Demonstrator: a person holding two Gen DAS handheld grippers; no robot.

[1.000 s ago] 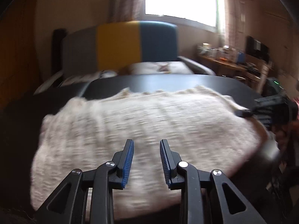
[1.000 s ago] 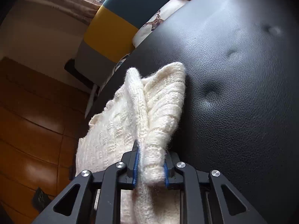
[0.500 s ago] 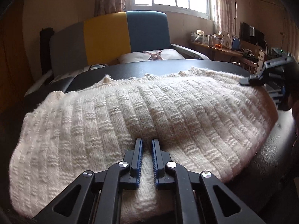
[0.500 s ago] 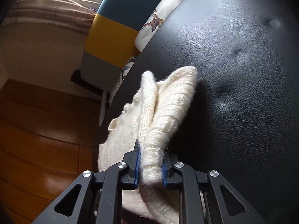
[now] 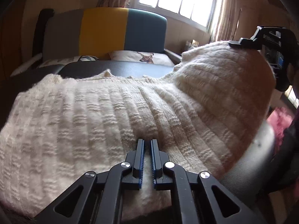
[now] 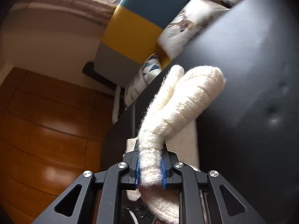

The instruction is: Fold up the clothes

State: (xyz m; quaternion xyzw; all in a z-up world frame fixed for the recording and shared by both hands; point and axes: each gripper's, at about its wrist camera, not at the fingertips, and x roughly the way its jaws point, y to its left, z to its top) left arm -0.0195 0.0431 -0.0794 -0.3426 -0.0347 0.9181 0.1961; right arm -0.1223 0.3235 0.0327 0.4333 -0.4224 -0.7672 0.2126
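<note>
Black padded surface [image 5: 115, 68], cream sweater [image 5: 84, 115], both tools [image 5: 147, 143] [image 6: 150, 160] clamping it

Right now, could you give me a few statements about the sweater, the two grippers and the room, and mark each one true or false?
1. The right gripper is clamped on a bunched part of the cream sweater. True.
2. The left gripper is wide open. False: its jaws are nearly shut at the sweater's near edge.
3. The sweater lies on a black padded surface. True.
4. The chair behind is all red. False: it is grey, yellow and teal.
</note>
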